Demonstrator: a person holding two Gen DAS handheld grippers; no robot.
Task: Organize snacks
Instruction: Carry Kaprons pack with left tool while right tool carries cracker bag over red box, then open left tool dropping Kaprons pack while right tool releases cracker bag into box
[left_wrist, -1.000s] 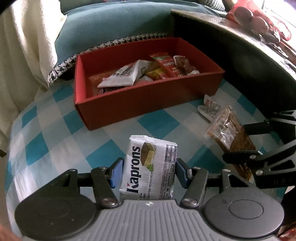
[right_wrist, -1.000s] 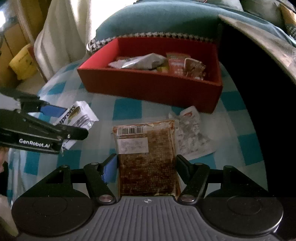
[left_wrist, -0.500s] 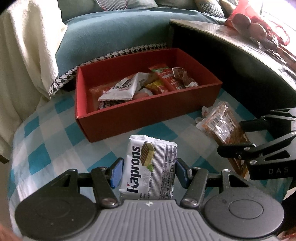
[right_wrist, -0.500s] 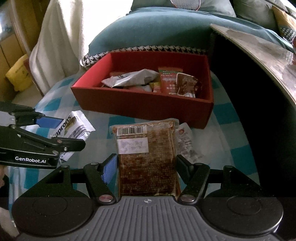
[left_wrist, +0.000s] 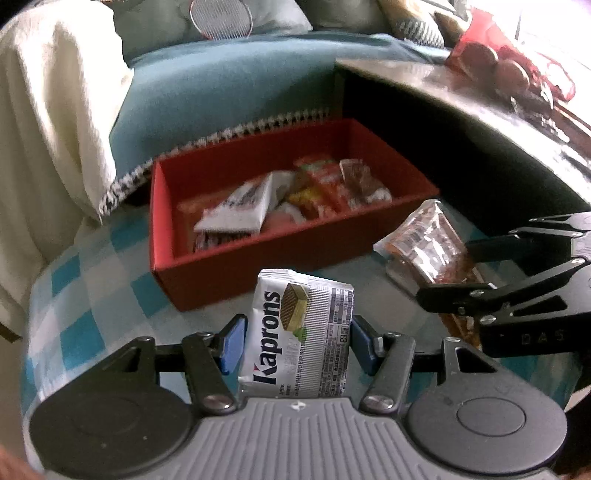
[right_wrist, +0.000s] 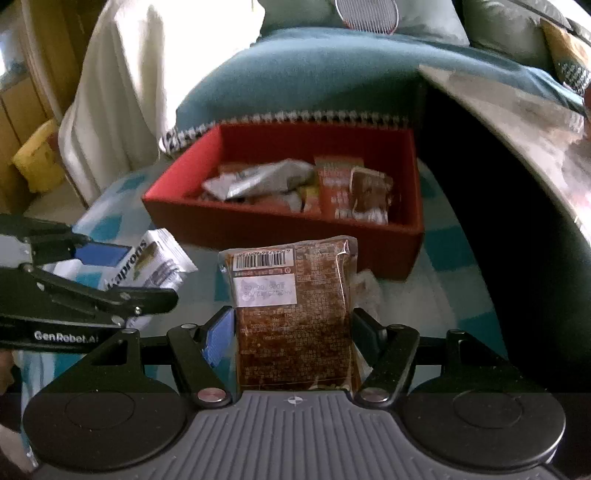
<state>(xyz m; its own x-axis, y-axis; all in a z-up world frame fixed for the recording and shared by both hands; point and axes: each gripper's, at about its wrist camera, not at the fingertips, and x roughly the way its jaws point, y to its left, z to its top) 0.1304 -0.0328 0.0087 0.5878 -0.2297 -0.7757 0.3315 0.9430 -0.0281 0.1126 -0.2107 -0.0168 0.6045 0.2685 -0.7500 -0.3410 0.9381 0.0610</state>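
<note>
My left gripper (left_wrist: 295, 341) is shut on a white Kaprons wafer packet (left_wrist: 301, 334), held above the checked cloth in front of the red box (left_wrist: 258, 254). My right gripper (right_wrist: 293, 332) is shut on a brown snack packet (right_wrist: 291, 314) with a barcode label. From the left wrist view the right gripper (left_wrist: 476, 269) and its brown packet (left_wrist: 428, 240) hang at the right. The right wrist view shows the left gripper (right_wrist: 114, 273) with the wafer packet (right_wrist: 155, 269) at the left. The red box (right_wrist: 280, 225) holds several snack packets.
A blue and white checked cloth (left_wrist: 77, 295) covers the table. One small white packet (right_wrist: 365, 291) lies on it behind the brown packet. A dark curved table edge (left_wrist: 480, 155) stands at the right, a teal cushion (left_wrist: 221, 96) behind the box, and a cream throw (left_wrist: 48, 122) at the left.
Both grippers have risen with their packets and both views have tipped up, so the red box sits lower in frame. The brown packet is clear of the cloth.
</note>
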